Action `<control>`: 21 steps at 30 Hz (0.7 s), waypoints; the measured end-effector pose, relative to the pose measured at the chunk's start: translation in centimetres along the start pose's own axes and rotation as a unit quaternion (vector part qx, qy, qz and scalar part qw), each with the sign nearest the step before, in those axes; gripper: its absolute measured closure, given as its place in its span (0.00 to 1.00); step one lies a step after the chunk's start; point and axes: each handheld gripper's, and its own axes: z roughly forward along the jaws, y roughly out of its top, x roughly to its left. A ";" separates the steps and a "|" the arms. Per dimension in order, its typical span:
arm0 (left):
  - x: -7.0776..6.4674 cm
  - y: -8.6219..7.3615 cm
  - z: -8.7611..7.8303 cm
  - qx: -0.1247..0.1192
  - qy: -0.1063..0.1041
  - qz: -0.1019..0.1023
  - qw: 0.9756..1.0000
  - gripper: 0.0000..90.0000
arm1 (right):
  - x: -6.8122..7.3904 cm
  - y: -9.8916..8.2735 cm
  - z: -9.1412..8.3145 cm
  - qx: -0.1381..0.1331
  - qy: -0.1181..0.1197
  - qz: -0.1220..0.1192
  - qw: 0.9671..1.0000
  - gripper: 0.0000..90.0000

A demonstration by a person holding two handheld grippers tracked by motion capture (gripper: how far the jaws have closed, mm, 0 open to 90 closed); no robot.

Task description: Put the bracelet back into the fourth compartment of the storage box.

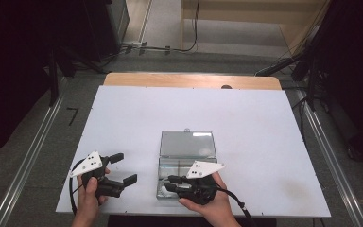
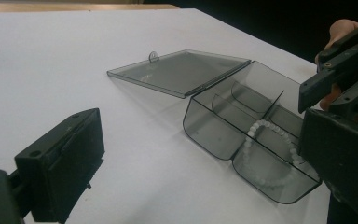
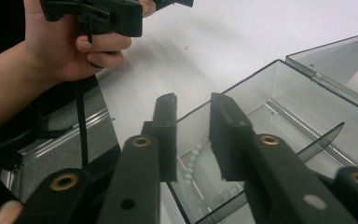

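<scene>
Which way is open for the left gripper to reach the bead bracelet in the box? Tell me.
Probably yes, from above: the box has its lid folded back, so the bead bracelet lies uncovered. But the right gripper hovers over that compartment and may crowd the left gripper.

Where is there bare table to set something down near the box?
The white table lies bare right of the open grey box, beyond its flat lid, and left between box and left gripper. The near edge is crowded: the right gripper hangs over the box's front compartment holding the white bead bracelet.
</scene>
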 end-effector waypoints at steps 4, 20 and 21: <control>0.0 0.0 0.0 0.000 0.000 0.000 1.000 0.00 | -0.1 0.3 -0.3 -0.006 -0.009 0.008 1.000 0.49; -0.1 0.0 0.2 0.003 -0.002 0.001 1.000 0.00 | -0.8 1.5 -2.1 -0.016 0.007 -0.007 1.000 0.00; -0.1 0.0 0.2 0.003 -0.002 0.001 1.000 0.00 | -0.8 1.5 -2.1 -0.016 0.007 -0.007 1.000 0.00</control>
